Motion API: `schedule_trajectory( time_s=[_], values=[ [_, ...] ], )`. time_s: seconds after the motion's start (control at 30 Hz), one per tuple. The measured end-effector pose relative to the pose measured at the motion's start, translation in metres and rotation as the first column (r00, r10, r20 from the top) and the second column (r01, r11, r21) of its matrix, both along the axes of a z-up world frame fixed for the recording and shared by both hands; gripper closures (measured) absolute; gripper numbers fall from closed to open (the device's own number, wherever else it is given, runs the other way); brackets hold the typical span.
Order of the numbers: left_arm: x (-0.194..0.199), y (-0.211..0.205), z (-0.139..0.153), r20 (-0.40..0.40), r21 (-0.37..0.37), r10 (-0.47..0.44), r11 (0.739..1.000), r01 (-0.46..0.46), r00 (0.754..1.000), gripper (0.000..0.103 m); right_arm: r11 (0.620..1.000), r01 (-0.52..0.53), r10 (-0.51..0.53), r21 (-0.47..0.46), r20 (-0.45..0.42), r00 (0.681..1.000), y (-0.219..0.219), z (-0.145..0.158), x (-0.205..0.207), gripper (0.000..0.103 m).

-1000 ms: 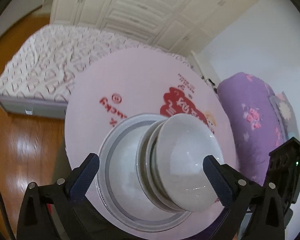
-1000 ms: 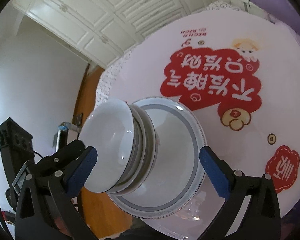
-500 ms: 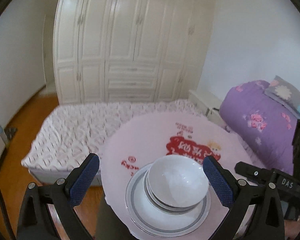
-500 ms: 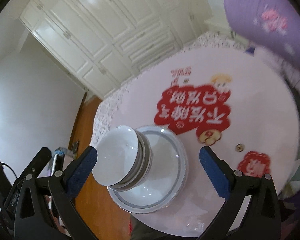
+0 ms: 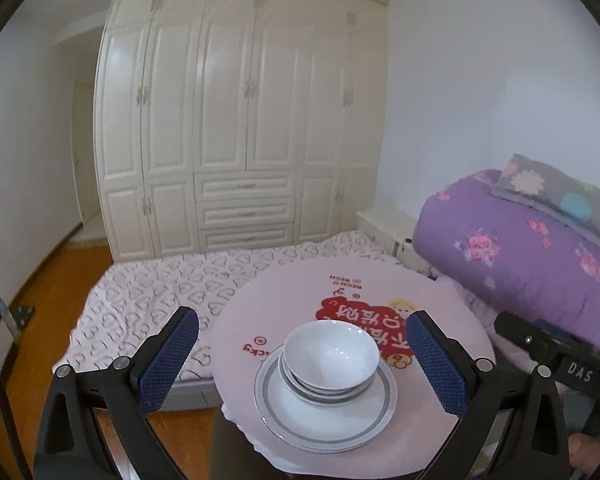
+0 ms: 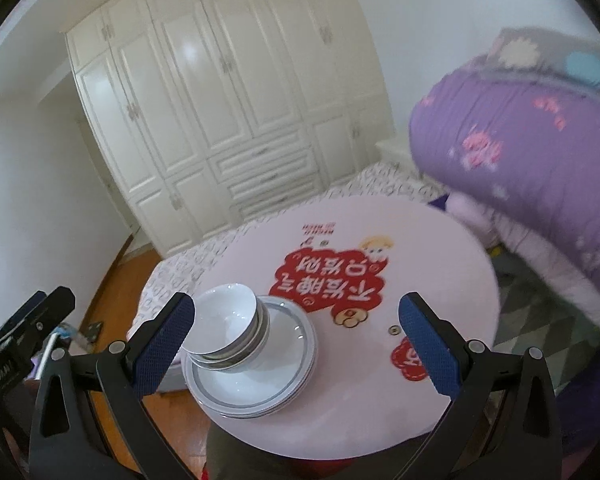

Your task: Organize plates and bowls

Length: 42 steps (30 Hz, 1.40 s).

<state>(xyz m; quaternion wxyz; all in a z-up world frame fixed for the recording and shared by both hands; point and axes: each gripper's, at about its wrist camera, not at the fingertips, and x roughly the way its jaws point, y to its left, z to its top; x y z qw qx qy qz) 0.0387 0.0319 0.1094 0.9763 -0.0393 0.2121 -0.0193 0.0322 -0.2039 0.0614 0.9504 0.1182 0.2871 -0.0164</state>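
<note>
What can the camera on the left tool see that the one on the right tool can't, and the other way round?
Only the left view shows the other tool's black body marked DAS and most of the heart-print mattress. Only the right view shows the small red sticker near the table's edge and the patterned floor mat. Both show the stacked bowls on plates, the pink round table, wardrobe and purple quilt.

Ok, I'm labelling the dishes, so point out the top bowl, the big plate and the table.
top bowl point(image 5: 330, 354), left wrist view, inside of the bowl.
big plate point(image 5: 332, 420), left wrist view, bare near part of its face.
table point(image 6: 440, 248), right wrist view, bare pink top.
</note>
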Motion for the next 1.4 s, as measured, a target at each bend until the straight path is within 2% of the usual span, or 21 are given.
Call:
schedule_trajectory(
  time_s=[0.17, 0.43, 0.6, 0.73, 0.97, 1.3, 1.4],
  values=[
    [-0.028, -0.017, -0.009, 0.016, 0.049, -0.014, 0.999, 0.013, 1.000, 0.001, 0.995, 0.049, -0.043, -0.085, 0.070, 0.997, 0.013, 0.012, -0.028, 0.000],
    [-0.046, -0.012, -0.014, 0.027, -0.005, 0.002, 1.000, -0.002, 1.000, 0.001, 0.979, 0.086, -0.063, -0.186, 0.126, 0.990, 0.027, 0.019, -0.052, 0.000],
    [-0.041, -0.011, -0.013, 0.037, -0.023, 0.019, 1.000, -0.018, 0.999, 0.001, 0.968, 0.106, -0.071, -0.227, 0.157, 0.985, 0.033, 0.022, -0.062, 0.000],
    [-0.040, -0.020, -0.017, 0.051, -0.007, 0.043, 0.999, -0.043, 0.998, 0.001, 0.964, 0.116, -0.078, -0.240, 0.165, 0.983, 0.032, 0.022, -0.066, 0.000],
    [-0.044, -0.025, -0.022, 0.049, -0.048, 0.031, 0.998, -0.029, 0.998, 0.001, 0.962, 0.125, -0.085, -0.243, 0.168, 0.982, 0.032, 0.022, -0.072, 0.000],
    [-0.046, -0.032, -0.026, 0.029, -0.003, 0.026, 1.000, -0.026, 0.999, 0.001, 0.963, 0.133, -0.094, -0.233, 0.172, 0.981, 0.028, 0.023, -0.075, 0.000],
    [-0.046, -0.032, -0.025, 0.016, -0.010, 0.014, 1.000, -0.014, 1.000, 0.001, 0.964, 0.135, -0.097, -0.230, 0.169, 0.981, 0.028, 0.023, -0.075, 0.000]
  ],
)
